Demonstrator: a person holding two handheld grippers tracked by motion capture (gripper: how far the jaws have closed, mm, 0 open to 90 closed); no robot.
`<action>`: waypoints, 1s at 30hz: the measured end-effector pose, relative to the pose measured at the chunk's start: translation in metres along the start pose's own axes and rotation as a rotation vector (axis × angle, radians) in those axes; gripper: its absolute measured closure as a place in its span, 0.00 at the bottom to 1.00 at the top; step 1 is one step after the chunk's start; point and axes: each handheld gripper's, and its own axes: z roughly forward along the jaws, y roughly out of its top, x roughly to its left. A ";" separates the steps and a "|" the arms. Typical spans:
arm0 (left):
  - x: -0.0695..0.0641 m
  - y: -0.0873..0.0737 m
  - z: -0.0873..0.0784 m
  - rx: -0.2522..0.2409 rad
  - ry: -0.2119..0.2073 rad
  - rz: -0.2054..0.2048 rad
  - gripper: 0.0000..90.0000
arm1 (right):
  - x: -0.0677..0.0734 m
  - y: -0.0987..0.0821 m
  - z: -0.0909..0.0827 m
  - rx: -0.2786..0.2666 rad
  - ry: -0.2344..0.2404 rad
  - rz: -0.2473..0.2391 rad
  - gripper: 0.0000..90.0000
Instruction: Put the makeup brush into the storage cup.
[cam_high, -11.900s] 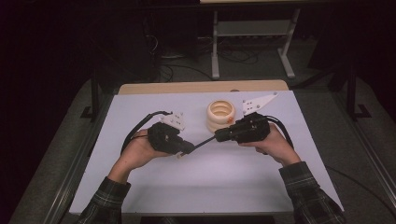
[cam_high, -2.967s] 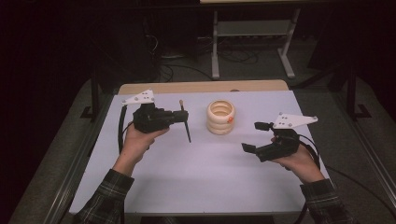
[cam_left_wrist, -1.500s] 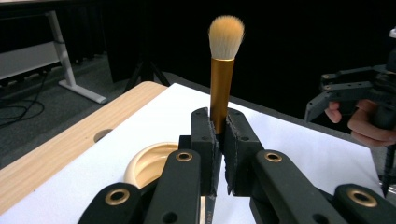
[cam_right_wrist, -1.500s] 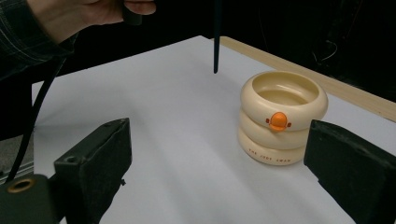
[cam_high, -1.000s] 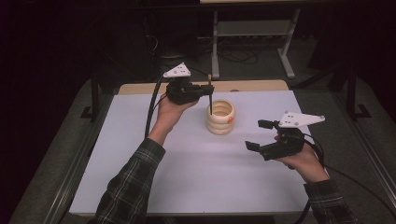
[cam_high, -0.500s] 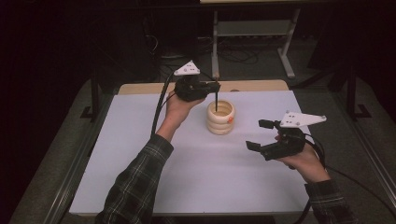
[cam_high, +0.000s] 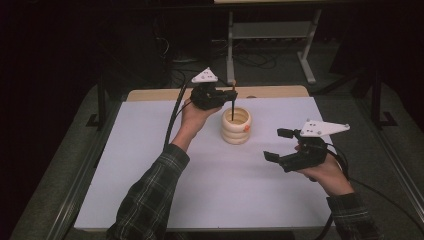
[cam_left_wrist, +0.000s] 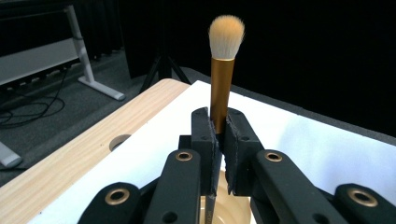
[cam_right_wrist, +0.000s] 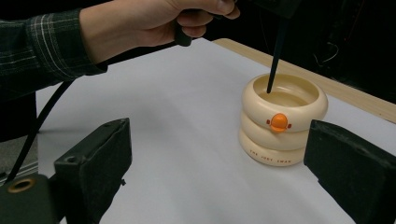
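Note:
A cream ringed holder (cam_high: 236, 125) with an orange duck bill (cam_right_wrist: 279, 122) stands on the white table top, behind the middle. My left gripper (cam_high: 231, 95) hovers just above it, shut on a makeup brush (cam_left_wrist: 221, 88) with a gold ferrule and pale bristles pointing up. The brush's black handle (cam_right_wrist: 275, 51) hangs upright with its tip inside the holder's mouth. My right gripper (cam_high: 276, 145) sits low at the right of the table, open, jaws wide apart, nothing between them, facing the holder.
The white sheet (cam_high: 200, 190) covers most of the wooden table (cam_high: 270, 92), whose bare far edge has a round hole (cam_left_wrist: 119, 140). A cable (cam_high: 175, 112) trails from the left gripper. A metal stand (cam_high: 270, 37) is on the dark floor behind.
The left hand has carried the brush rightward over the holder and lowered it, so the handle tip now sits inside the opening. The right gripper has stayed in place.

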 end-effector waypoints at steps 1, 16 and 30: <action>0.001 -0.002 0.001 0.002 0.000 -0.003 0.93 | 0.000 0.000 0.000 0.001 0.001 0.000 0.08; 0.005 -0.018 0.009 0.025 0.013 -0.022 0.93 | 0.000 0.000 0.000 0.004 0.004 -0.002 0.08; 0.006 -0.027 0.012 0.041 0.011 -0.030 0.92 | 0.000 -0.001 0.001 0.010 0.004 -0.002 0.08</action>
